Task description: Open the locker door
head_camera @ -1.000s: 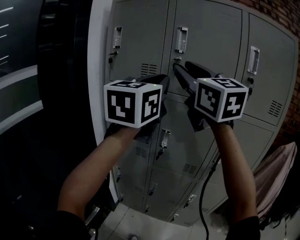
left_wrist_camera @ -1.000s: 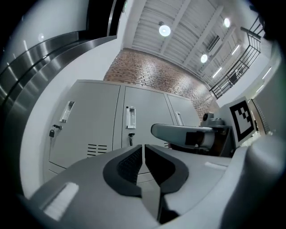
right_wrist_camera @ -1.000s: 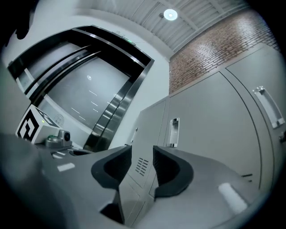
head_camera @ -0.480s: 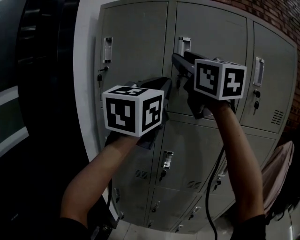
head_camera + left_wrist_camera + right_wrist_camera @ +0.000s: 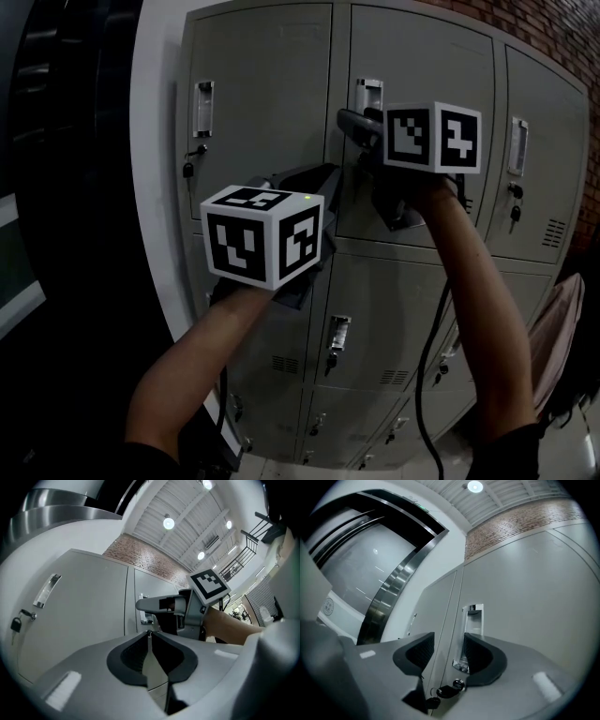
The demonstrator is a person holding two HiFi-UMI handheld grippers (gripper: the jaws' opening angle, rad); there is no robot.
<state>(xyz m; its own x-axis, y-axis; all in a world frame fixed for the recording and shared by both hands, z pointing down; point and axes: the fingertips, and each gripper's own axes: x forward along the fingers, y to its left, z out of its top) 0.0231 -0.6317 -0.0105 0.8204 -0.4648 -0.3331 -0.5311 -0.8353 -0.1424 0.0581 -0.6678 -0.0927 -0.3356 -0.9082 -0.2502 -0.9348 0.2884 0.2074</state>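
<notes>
The grey middle top locker door [image 5: 422,56] is closed, with a recessed metal handle [image 5: 368,94] near its left edge. My right gripper [image 5: 349,122] is raised just below that handle, close to the door. In the right gripper view its jaws [image 5: 449,639] are opening and straddle the handle's lower end [image 5: 471,620] without pressing on it. A key [image 5: 449,690] hangs in the lock under the handle. My left gripper [image 5: 323,176] hangs lower and to the left, in front of the door seam. It is shut [image 5: 149,633] with nothing between the pads.
The left top locker has its own handle [image 5: 203,108] and key [image 5: 190,169]; the right one has a handle [image 5: 518,145]. More lockers [image 5: 339,333] lie below. A white frame [image 5: 155,141] borders the left, a brick wall [image 5: 553,28] the top right, and a cloth [image 5: 562,328] hangs at lower right.
My right gripper has risen from the lower part of the middle door up to its handle. The left gripper has stayed low, and the view has tilted upward.
</notes>
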